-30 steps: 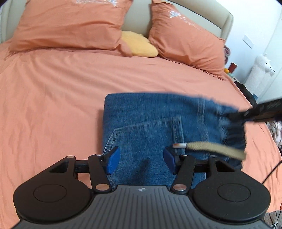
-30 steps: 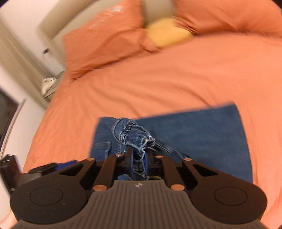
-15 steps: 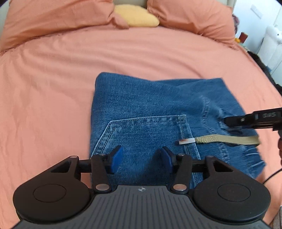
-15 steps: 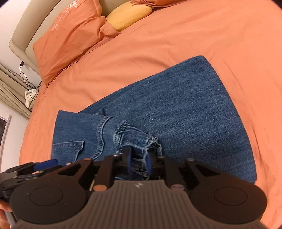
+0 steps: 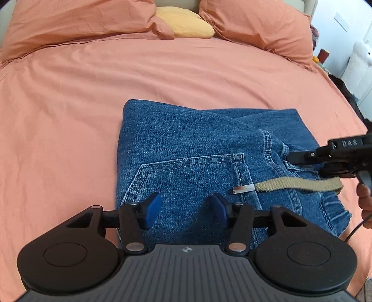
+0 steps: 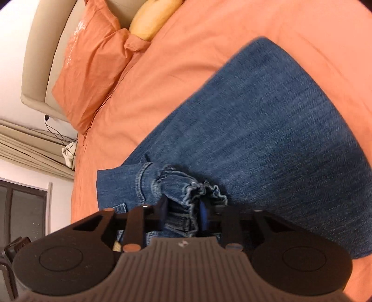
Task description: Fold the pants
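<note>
My bed (image 5: pixel 69 97) spreads out in orange, two orange pillows (image 5: pixel 76 21) and a yellow cushion (image 5: pixel 186 23) at its head. The jeans (image 5: pixel 186 144) lie folded on it, back pocket (image 5: pixel 190 174) facing up, a beige drawstring (image 5: pixel 295 184) trailing across the waistband. My right claw (image 6: pixel 182 212) is clenched on a bunched, frayed fold of the denim at the pile's right edge. My left claw (image 5: pixel 183 209) hovers released over the pocket, blue pads (image 5: pixel 153 206) spread and holding nothing.
</note>
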`<state>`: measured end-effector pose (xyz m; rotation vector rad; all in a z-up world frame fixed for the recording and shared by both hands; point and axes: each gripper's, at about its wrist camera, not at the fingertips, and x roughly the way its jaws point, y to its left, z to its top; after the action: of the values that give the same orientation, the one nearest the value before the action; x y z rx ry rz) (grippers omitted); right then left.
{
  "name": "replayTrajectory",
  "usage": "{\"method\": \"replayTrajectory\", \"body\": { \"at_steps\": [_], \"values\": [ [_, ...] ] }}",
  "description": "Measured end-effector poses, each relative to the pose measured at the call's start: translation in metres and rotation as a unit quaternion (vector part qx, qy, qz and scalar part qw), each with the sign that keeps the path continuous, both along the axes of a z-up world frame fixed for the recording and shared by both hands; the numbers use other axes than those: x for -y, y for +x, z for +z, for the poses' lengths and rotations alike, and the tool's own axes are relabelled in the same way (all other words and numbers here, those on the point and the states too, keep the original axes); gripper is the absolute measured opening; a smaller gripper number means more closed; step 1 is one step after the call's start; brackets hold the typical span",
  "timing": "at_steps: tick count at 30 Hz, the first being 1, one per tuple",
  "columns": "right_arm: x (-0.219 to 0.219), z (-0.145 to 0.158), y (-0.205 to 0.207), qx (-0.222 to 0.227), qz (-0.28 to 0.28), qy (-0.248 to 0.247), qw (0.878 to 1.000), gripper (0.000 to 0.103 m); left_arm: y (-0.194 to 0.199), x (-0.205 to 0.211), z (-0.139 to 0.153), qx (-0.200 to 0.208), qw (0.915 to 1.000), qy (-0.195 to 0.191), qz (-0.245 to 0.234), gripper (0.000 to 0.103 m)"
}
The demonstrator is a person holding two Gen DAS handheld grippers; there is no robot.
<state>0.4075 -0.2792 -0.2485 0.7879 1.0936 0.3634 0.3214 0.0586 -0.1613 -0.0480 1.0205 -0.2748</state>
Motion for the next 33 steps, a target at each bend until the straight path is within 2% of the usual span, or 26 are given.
{"method": "replayTrajectory", "body": {
  "at_steps": [3,8,13,17,21,28,33],
  "values": [
    [-0.02,0.041,-0.009,0.07,0.04,-0.08,0.993,0.013,-0.006,-0.004,0.01,0.015,0.9998,-0.013,0.003,0.059],
    [-0.046,0.115,-0.013,0.126,0.08,-0.109,0.983,0.013,-0.014,-0.017,0.033,0.053,0.9982,-0.021,0.017,0.059],
    [-0.078,0.191,-0.009,0.188,0.129,-0.153,0.962,0.013,-0.018,-0.033,0.054,0.085,0.9941,-0.05,0.046,0.059],
    [-0.073,0.22,0.003,0.2,0.123,-0.184,0.955,0.012,-0.013,-0.038,0.059,0.088,0.993,-0.062,0.049,0.059],
    [-0.038,0.203,0.018,0.166,0.089,-0.216,0.958,0.012,-0.003,-0.032,0.051,0.082,0.9944,-0.059,0.033,0.059],
    [0.038,0.115,0.043,0.078,0.029,-0.24,0.967,0.011,0.019,-0.013,0.026,0.068,0.9956,-0.064,0.012,0.053],
    [0.061,0.065,0.057,0.045,0.012,-0.261,0.964,0.01,0.043,0.001,0.018,0.077,0.9953,-0.059,0.006,0.051]
  ]
}}
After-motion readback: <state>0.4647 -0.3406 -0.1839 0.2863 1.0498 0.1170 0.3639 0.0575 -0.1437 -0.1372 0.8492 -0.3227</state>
